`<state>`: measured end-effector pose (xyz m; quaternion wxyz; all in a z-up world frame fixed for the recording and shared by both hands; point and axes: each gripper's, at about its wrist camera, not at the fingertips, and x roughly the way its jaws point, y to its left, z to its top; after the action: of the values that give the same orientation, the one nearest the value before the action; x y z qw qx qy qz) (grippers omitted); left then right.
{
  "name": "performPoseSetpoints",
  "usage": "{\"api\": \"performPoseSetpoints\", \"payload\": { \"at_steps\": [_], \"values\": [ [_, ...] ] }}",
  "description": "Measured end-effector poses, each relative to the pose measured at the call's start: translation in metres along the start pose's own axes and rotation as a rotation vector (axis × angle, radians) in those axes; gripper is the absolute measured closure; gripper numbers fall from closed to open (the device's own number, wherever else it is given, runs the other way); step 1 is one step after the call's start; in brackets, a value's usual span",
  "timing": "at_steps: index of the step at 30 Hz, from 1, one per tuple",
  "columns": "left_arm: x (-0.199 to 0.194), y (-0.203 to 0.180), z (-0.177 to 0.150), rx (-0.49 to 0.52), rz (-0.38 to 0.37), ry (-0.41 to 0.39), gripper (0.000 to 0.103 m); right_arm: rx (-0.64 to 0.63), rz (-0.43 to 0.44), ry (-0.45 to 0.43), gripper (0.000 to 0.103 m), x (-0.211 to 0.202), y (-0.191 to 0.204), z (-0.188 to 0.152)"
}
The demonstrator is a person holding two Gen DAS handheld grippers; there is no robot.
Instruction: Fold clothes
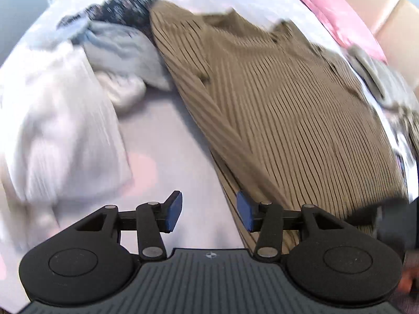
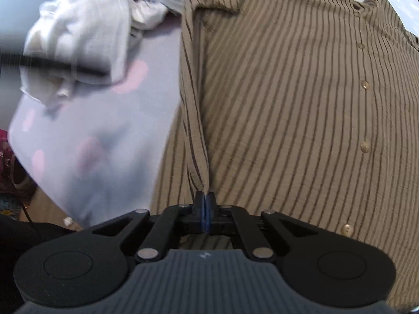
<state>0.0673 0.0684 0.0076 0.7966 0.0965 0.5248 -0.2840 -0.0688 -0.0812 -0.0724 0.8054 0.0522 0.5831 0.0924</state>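
The right gripper (image 2: 206,200) has its jaws pinched on a fold of the striped shirt (image 2: 301,120), which fills the frame's right. The left gripper (image 1: 208,213) jaws gape, empty.

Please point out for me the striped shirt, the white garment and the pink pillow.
striped shirt (image 2: 288,104): right wrist view, on the front panel beside the button row.
white garment (image 1: 60,130): left wrist view, on the middle of its crumpled body.
pink pillow (image 1: 337,18): left wrist view, on its upper face.
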Motion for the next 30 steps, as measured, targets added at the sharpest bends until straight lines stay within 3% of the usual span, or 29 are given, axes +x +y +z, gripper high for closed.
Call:
{"api": "performPoseSetpoints", "payload": {
  "at_steps": [8, 14, 22, 24, 25, 26, 29, 30],
  "values": [
    [0.034, 0.04, 0.11, -0.113, 0.009, -0.078, 0.053, 0.06, -0.073, 0.18, 0.101, 0.039, -0.006, 0.01],
    [0.073, 0.06, 0.176, -0.127, 0.064, -0.094, 0.051, 0.082, -0.098, 0.298, 0.099, 0.055, -0.007, 0.028],
    [0.123, 0.093, 0.241, -0.261, 0.055, -0.115, 0.052, 0.107, -0.066, 0.332, 0.1, 0.061, -0.018, 0.034],
    [0.136, 0.096, 0.248, -0.266, 0.065, -0.102, 0.057, 0.104, -0.062, 0.327, 0.1, 0.06, -0.019, 0.033],
    [0.141, 0.097, 0.25, -0.268, 0.066, -0.093, 0.064, 0.106, -0.058, 0.324, 0.1, 0.06, -0.02, 0.033],
    [0.147, 0.098, 0.252, -0.27, 0.068, -0.084, 0.081, 0.107, -0.054, 0.32, 0.1, 0.059, -0.021, 0.033],
    [0.151, 0.091, 0.253, -0.238, 0.077, -0.115, 0.101, 0.106, -0.037, 0.301, 0.099, 0.054, -0.023, 0.031],
    [0.148, 0.087, 0.254, -0.222, 0.085, -0.136, 0.101, 0.104, -0.029, 0.291, 0.099, 0.051, -0.024, 0.031]
  ]
}}
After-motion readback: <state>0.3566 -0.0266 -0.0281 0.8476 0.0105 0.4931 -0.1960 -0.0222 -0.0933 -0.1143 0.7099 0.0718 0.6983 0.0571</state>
